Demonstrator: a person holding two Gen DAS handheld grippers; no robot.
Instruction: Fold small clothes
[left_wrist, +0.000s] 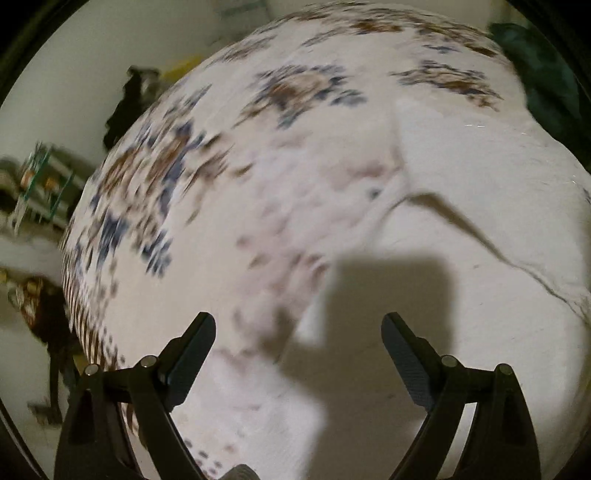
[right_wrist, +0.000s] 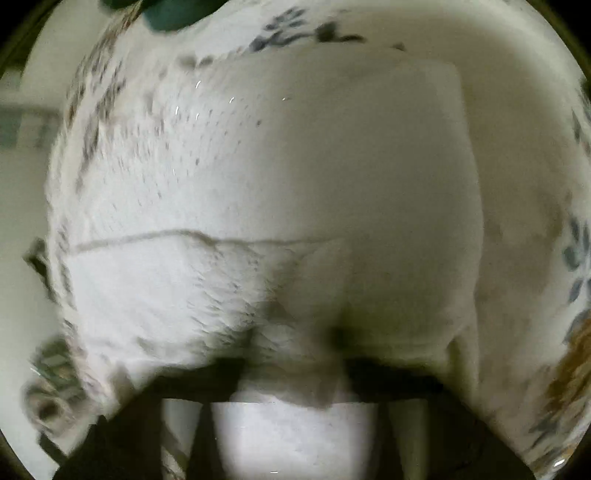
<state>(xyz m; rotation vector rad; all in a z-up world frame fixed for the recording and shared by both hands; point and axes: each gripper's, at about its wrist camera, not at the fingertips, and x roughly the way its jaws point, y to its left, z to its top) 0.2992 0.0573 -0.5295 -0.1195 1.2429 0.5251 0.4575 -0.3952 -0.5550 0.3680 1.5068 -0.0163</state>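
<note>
A white garment lies spread on a table covered by a cloth with blue and brown flowers. In the right wrist view, which is blurred, the fabric puckers into creases around my right gripper. Its fingers stand close together, partly hidden under the gathered cloth, shut on it. In the left wrist view the white garment shows a curved folded edge. My left gripper hangs over it, pointing steeply down, with its jaws wide apart and nothing between them. Its shadow falls on the fabric.
A dark green cloth lies at the table's far edge, also seen as the dark green cloth at the top of the right view. Beyond the left table edge are a dark hanging item and a blurred rack.
</note>
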